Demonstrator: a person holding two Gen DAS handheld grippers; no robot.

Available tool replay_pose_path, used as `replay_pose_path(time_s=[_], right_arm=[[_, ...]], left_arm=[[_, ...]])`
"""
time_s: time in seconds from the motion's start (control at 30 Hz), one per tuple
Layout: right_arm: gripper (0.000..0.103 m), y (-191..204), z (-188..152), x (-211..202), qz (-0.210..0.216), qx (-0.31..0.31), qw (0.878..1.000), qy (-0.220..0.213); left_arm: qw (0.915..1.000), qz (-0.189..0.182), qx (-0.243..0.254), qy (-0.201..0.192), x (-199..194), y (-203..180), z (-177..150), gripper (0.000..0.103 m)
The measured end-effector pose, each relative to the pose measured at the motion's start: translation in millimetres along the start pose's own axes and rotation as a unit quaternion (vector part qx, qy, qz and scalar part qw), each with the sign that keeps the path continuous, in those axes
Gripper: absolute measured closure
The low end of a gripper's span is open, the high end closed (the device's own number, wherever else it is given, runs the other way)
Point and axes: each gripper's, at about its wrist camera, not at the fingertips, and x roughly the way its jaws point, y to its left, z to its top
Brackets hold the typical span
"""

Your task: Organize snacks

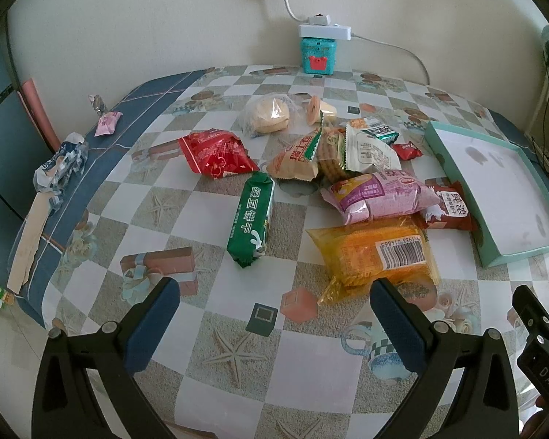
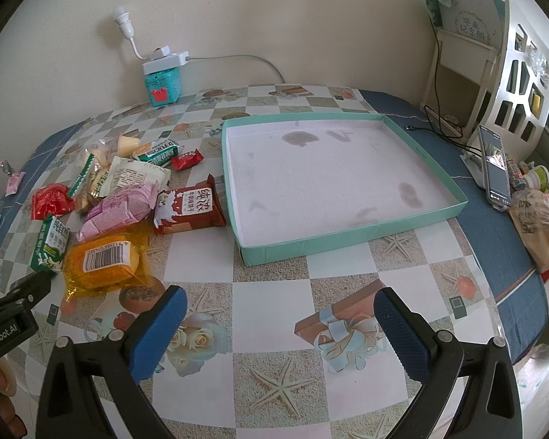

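Observation:
A pile of snack packets lies on the checked tablecloth: a green packet [image 1: 251,216], a red packet [image 1: 216,152], an orange packet [image 1: 377,252], a pink packet [image 1: 380,195] and a dark red packet [image 1: 448,206], with several more behind. A shallow teal box lid [image 2: 351,243] with a white inside lies flat to their right and holds nothing. My left gripper [image 1: 274,300] is open and empty, hovering just short of the green and orange packets. My right gripper [image 2: 280,307] is open and empty, in front of the lid's near wall. The orange packet [image 2: 106,259] lies to its left.
A teal tin [image 1: 316,55] with a white power strip on it stands at the wall. Crumpled wrappers [image 1: 60,164] lie at the table's left edge. A phone on a stand [image 2: 496,166], a plastic bag [image 2: 540,226] and small jars sit at the right edge.

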Motion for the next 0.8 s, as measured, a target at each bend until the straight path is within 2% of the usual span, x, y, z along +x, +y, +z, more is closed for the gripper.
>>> replay_pose_path(time_s=[0.8], right_arm=[[0.0, 0.1, -2.0, 1.2, 0.001, -0.001, 1.0, 0.001]], left_arm=[[0.9999, -0.011, -0.007, 0.005, 2.7, 3.3, -1.5, 0.0]])
